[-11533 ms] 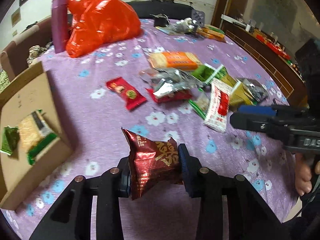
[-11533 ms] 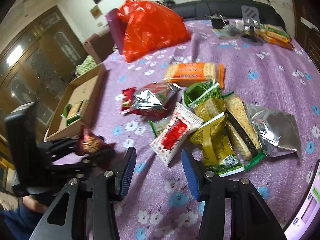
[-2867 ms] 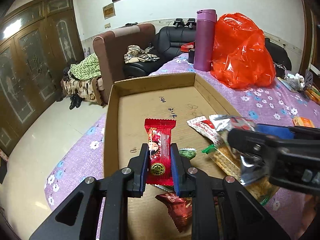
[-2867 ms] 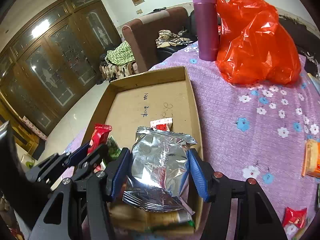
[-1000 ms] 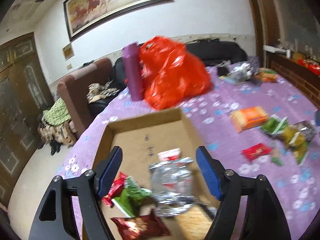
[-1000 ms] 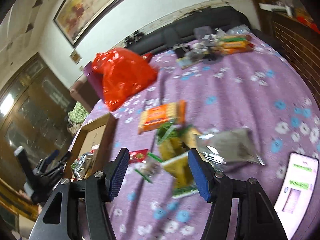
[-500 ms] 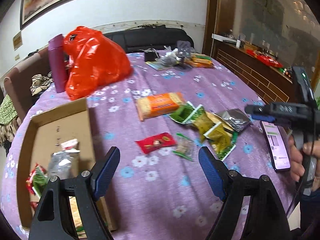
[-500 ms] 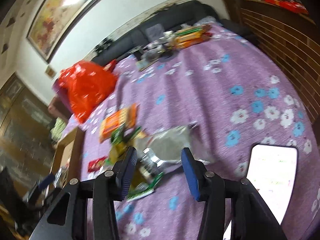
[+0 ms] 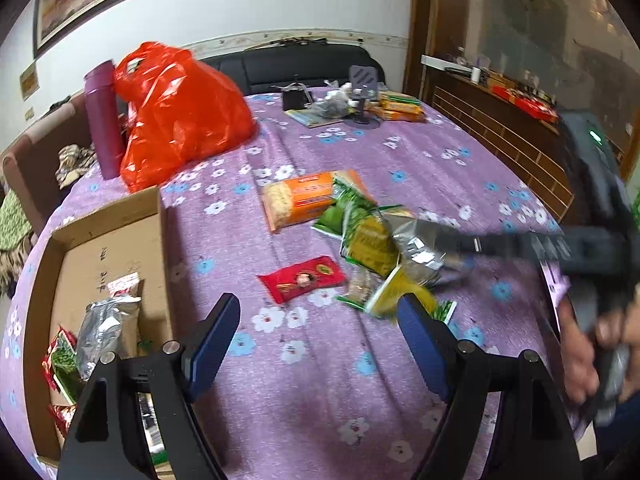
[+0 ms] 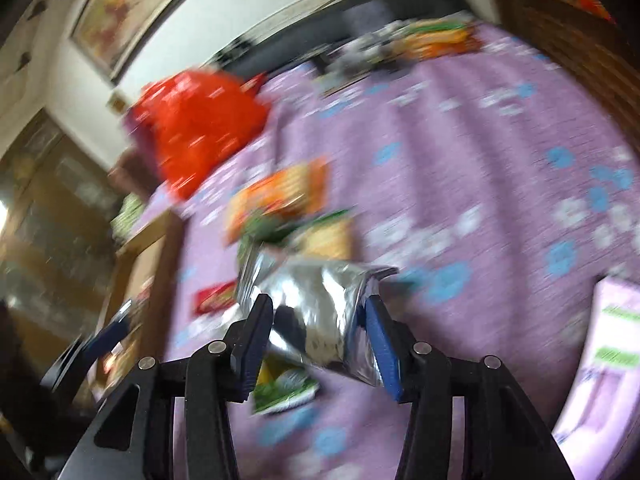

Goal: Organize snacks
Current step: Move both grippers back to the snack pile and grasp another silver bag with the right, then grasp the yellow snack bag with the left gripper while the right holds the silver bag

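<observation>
Right gripper (image 10: 320, 332) pinches the silver packet (image 10: 316, 300), pads pressed on both its sides, over the snack pile (image 9: 372, 240) mid-table. Left gripper (image 9: 320, 332) spread, nothing between its pads, above the purple cloth (image 9: 420, 160). Box (image 9: 156, 216) at the table's left edge holds several snacks; red packet (image 9: 302, 278) lies beside the pile.

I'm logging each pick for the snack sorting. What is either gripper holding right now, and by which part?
The right gripper pinches a silver foil packet across its width, pads on its two side edges. The left gripper is open, holding nothing.
</observation>
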